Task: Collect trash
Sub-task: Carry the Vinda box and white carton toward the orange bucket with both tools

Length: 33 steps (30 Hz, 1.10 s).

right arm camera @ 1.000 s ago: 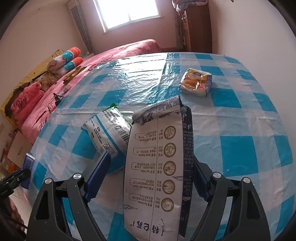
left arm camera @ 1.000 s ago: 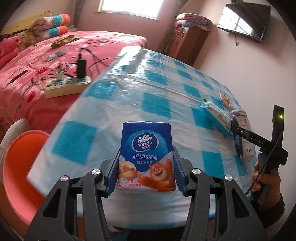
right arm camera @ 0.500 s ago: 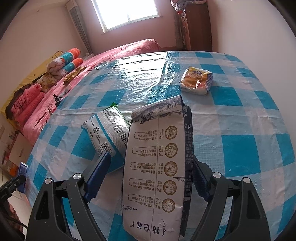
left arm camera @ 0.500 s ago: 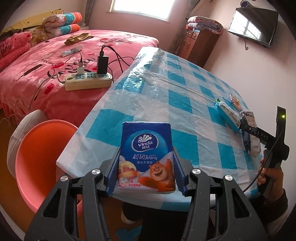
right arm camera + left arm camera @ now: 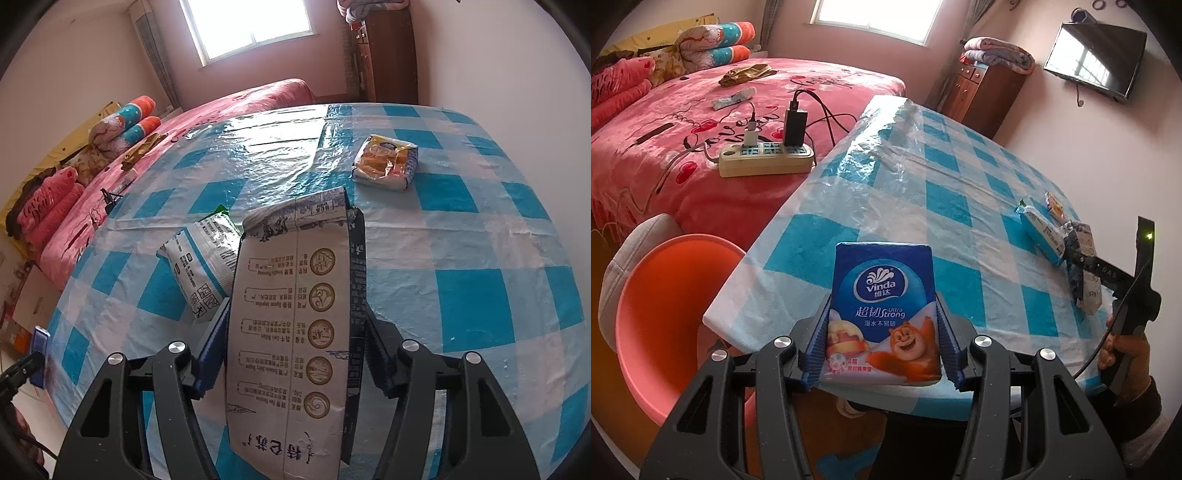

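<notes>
my right tool (image 5: 291, 354) is closing on the long white packet (image 5: 295, 325) lying lengthwise between its jaws on the counter (image 5: 480, 295); my left tool (image 5: 882, 343) grips the tissue pack (image 5: 882, 314) past the counter's edge

My left gripper (image 5: 882, 345) and right gripper (image 5: 295, 354) have black skeletal arms, silver screws and ribbed blue pads (image 5: 816, 347). My right hand (image 5: 1123, 349) wears a dark sleeve (image 5: 1141, 410); a thin black cable (image 5: 1108, 332) trails past.
</notes>
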Each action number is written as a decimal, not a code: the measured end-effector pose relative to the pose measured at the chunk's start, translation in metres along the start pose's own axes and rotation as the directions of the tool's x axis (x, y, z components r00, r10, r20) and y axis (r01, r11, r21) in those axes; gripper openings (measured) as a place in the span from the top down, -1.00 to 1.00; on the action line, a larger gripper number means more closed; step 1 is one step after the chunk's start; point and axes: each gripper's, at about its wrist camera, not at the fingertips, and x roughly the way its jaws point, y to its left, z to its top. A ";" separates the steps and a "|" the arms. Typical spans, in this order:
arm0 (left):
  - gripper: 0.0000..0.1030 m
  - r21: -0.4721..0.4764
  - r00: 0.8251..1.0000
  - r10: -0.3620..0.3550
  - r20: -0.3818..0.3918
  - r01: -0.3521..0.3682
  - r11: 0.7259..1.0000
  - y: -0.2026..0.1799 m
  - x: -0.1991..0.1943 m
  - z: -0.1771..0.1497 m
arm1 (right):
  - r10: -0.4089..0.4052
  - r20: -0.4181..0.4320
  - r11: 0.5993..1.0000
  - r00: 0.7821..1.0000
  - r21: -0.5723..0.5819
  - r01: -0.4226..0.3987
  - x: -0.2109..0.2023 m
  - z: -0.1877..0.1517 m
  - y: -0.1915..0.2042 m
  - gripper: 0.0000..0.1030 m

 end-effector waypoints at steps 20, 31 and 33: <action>-0.03 -0.021 0.993 -0.116 0.020 0.116 0.993 0.007 0.013 0.020 | -0.076 0.017 0.997 0.997 -0.033 0.076 -0.001 -0.001 0.008 -0.24; -0.03 -0.007 0.995 -0.100 0.007 0.100 0.995 -0.004 0.022 0.033 | -0.010 0.054 1.000 0.999 0.007 0.009 -0.010 0.000 -0.002 -0.24; -0.03 -0.008 0.995 -0.100 0.007 0.100 0.995 -0.005 0.024 0.036 | -0.015 0.061 1.000 0.998 -0.005 0.015 -0.013 -0.001 0.000 -0.24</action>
